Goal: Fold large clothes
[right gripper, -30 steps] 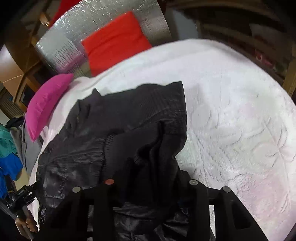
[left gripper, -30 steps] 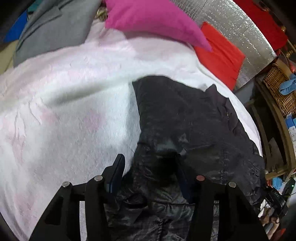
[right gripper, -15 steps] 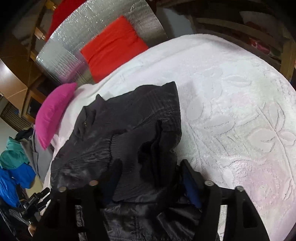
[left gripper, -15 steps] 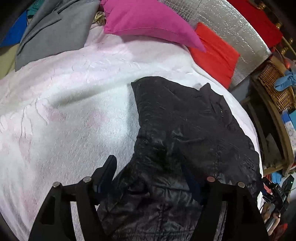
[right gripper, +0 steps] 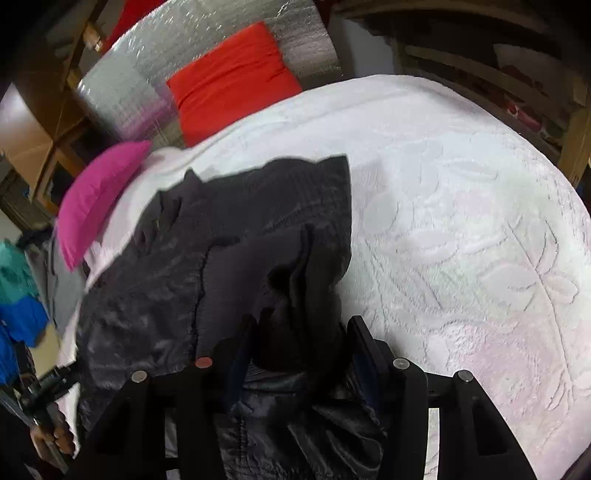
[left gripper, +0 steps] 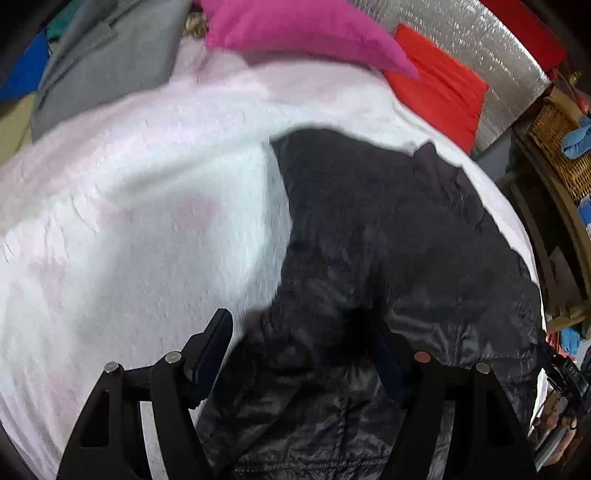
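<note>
A black shiny jacket [left gripper: 388,221] lies crumpled on a white blanket [left gripper: 147,221] over a bed. My left gripper [left gripper: 299,326] is open wide at the jacket's near left edge. One of its fingers [left gripper: 218,339] stands over bare blanket; the other is dark against the cloth. In the right wrist view the jacket [right gripper: 240,221] has a bunched fold standing up near its right edge. My right gripper [right gripper: 301,325] straddles that fold and its jaws are closing. The fold fills most of the gap, with a thin dark slit still beside the left finger [right gripper: 245,347].
A pink pillow [left gripper: 295,29], a red cushion [left gripper: 439,88] and a silver foil board [left gripper: 480,40] line the far end of the bed. A grey garment [left gripper: 107,62] lies at the far left. A wicker basket [left gripper: 557,140] stands to the right. A person's hand [right gripper: 55,435] holds a device beside the bed.
The left jaws have spread wider across the jacket's edge. The right jaws let go of the bunched fold, opened wide, and have narrowed around it again. Neither hand has travelled much.
</note>
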### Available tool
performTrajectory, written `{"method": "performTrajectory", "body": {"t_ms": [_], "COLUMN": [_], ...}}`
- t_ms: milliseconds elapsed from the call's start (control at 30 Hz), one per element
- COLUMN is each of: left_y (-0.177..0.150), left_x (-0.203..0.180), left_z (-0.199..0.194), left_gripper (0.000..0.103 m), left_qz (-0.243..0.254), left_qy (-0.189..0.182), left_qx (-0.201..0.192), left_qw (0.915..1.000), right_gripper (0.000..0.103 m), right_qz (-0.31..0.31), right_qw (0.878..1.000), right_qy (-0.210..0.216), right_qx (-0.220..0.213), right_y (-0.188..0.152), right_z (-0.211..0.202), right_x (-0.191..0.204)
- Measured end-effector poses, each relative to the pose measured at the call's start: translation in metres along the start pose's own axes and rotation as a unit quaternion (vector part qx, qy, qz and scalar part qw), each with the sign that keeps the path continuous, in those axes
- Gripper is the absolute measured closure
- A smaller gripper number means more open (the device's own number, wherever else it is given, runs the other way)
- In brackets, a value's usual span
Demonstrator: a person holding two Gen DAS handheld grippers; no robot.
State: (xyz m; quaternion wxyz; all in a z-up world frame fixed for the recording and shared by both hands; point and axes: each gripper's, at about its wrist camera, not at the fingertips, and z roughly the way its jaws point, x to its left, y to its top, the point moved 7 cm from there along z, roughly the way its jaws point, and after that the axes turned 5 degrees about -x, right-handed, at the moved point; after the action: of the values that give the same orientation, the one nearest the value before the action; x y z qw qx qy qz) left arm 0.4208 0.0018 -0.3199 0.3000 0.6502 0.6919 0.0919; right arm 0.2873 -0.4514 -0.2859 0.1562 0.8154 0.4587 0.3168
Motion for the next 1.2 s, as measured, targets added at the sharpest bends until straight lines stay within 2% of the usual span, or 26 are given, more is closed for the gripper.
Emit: {"method": "performTrajectory", "body": {"t_ms": [33,67,100,167,300,333,367,400,433,567,700,833,933,1000,1033,1100,1200], "left_y": [0.006,0.012,0.016,0.022,0.023,0.021,0.020,0.019,0.019,0.021,0.021,0.019,0.019,0.020,0.020,0.020,0.019], "left_x": [-0.001,-0.003,-0.006,-0.011,-0.028,-0.029,-0.032,-0.033,-0.033,-0.036,-0.036,-0.040,-0.040,-0.040,-0.040,-0.040,-0.040], "left_z": [-0.004,-0.008,-0.008,-0.005,0.015,0.017,0.021,0.023,0.024,0.023,0.024,0.022,0.022,0.022,0.022,0.022,0.022], "left_gripper": [0.030,0.030,0.030,0.030,0.030,0.030,0.030,0.030,0.030,0.030,0.030,0.030,0.030,0.030,0.030,0.030,0.030], "left_qz": [0.003,0.005,0.006,0.013,0.085,0.096,0.109,0.117,0.123,0.140,0.143,0.158,0.159,0.158,0.158,0.158,0.161], "left_qy": [0.004,0.006,0.005,0.015,0.091,0.097,0.101,0.105,0.108,0.116,0.117,0.123,0.125,0.124,0.124,0.125,0.129], "left_qx": [-0.015,-0.030,-0.040,-0.053,-0.062,-0.061,-0.058,-0.058,-0.060,-0.072,-0.076,-0.084,-0.085,-0.085,-0.086,-0.086,-0.089], "left_qw": [0.9999,0.9995,0.9992,0.9984,0.9903,0.9888,0.9871,0.9858,0.9847,0.9808,0.9799,0.9761,0.9756,0.9759,0.9758,0.9756,0.9744], "right_gripper": [0.044,0.036,0.032,0.032,0.032,0.032,0.035,0.048,0.053,0.066,0.068,0.068,0.063,0.051,0.048,0.035,0.033], "right_qz": [0.019,0.031,0.050,0.066,0.070,0.065,0.055,0.044,0.033,-0.020,-0.030,-0.027,-0.008,0.014,0.028,0.037,0.041], "right_qw": [1.000,0.999,0.998,0.997,0.997,0.998,0.998,0.999,0.999,0.999,0.999,0.999,0.999,0.999,0.999,0.999,0.999], "right_qy": [0.006,0.011,0.017,0.020,0.007,0.002,-0.003,-0.007,-0.010,-0.033,-0.042,-0.044,-0.038,-0.030,-0.022,-0.015,-0.008], "right_qx": [-0.012,-0.019,-0.032,-0.047,-0.035,-0.028,-0.017,-0.004,0.005,0.002,0.004,0.015,0.014,0.013,0.004,-0.015,-0.031], "right_y": [0.008,0.013,0.022,0.033,0.042,0.043,0.041,0.038,0.036,0.033,0.027,0.021,0.026,0.030,0.034,0.040,0.047], "right_z": [-0.003,-0.005,-0.008,-0.006,0.016,0.025,0.035,0.044,0.049,0.052,0.039,0.046,0.048,0.046,0.043,0.038,0.039], "right_x": [-0.004,-0.007,-0.011,-0.016,-0.017,-0.015,-0.013,-0.010,-0.007,0.007,0.007,0.001,-0.001,-0.005,-0.007,-0.007,-0.004]}}
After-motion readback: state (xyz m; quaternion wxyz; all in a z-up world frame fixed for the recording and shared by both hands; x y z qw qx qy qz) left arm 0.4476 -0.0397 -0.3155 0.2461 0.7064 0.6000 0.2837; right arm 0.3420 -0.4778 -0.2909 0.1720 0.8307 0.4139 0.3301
